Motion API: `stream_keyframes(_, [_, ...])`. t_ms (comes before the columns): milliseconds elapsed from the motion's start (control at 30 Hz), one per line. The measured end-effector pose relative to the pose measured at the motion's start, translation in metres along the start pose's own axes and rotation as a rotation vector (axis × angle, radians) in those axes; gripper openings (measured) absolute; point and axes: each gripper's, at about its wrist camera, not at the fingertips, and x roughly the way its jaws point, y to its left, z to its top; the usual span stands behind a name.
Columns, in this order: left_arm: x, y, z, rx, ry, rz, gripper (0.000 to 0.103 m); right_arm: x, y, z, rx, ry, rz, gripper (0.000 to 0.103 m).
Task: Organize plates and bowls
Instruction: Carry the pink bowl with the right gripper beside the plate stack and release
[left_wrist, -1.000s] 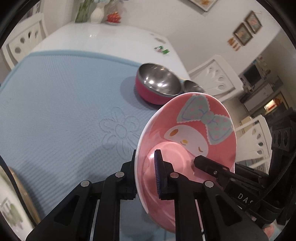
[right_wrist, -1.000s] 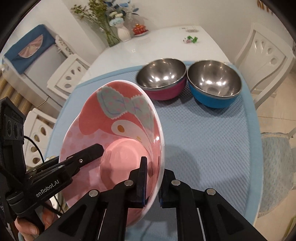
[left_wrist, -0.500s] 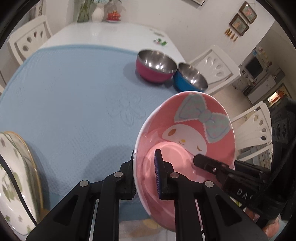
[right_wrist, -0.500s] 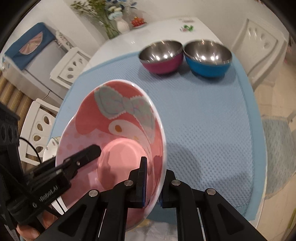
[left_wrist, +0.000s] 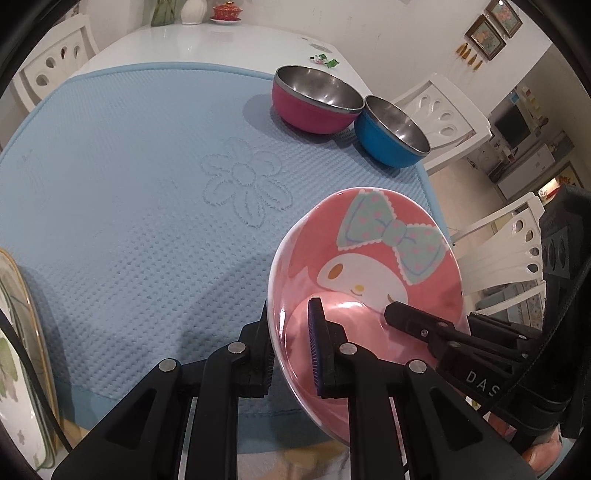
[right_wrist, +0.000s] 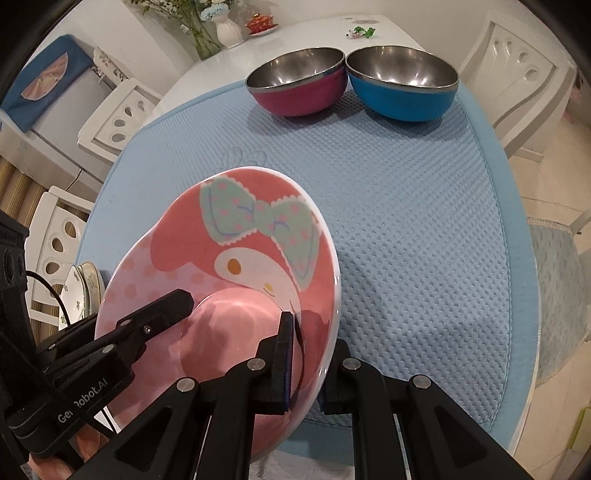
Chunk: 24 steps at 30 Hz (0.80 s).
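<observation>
A pink cartoon bowl (left_wrist: 373, 266) with a blue bow is held tilted above the near edge of the blue mat (left_wrist: 147, 177). My left gripper (left_wrist: 291, 354) is shut on its left rim. My right gripper (right_wrist: 310, 354) is shut on its right rim; the bowl also shows in the right wrist view (right_wrist: 236, 280). A magenta steel bowl (left_wrist: 314, 99) and a blue steel bowl (left_wrist: 391, 133) stand side by side, upright, at the mat's far right. They also show in the right wrist view, the magenta bowl (right_wrist: 299, 81) left of the blue bowl (right_wrist: 402, 85).
Floral plates with gold rims (left_wrist: 14, 332) stand on edge at the near left, also in the right wrist view (right_wrist: 83, 291). White chairs (left_wrist: 447, 110) surround the white table (left_wrist: 207, 48). A vase (right_wrist: 229, 31) and small red dish (right_wrist: 260, 22) stand at the far end.
Both grippers, still shut on the pink bowl, have drawn back toward the near edge of the mat. The steel bowls look farther away and the floral plates have come into view.
</observation>
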Motion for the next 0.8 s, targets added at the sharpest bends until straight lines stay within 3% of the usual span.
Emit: stream_keyframes(800, [-0.006,0.023,-0.014,-0.06,0.007,-0.037,0.015,-0.004,0.0,-0.009,0.024,0.002,0.035,0.009])
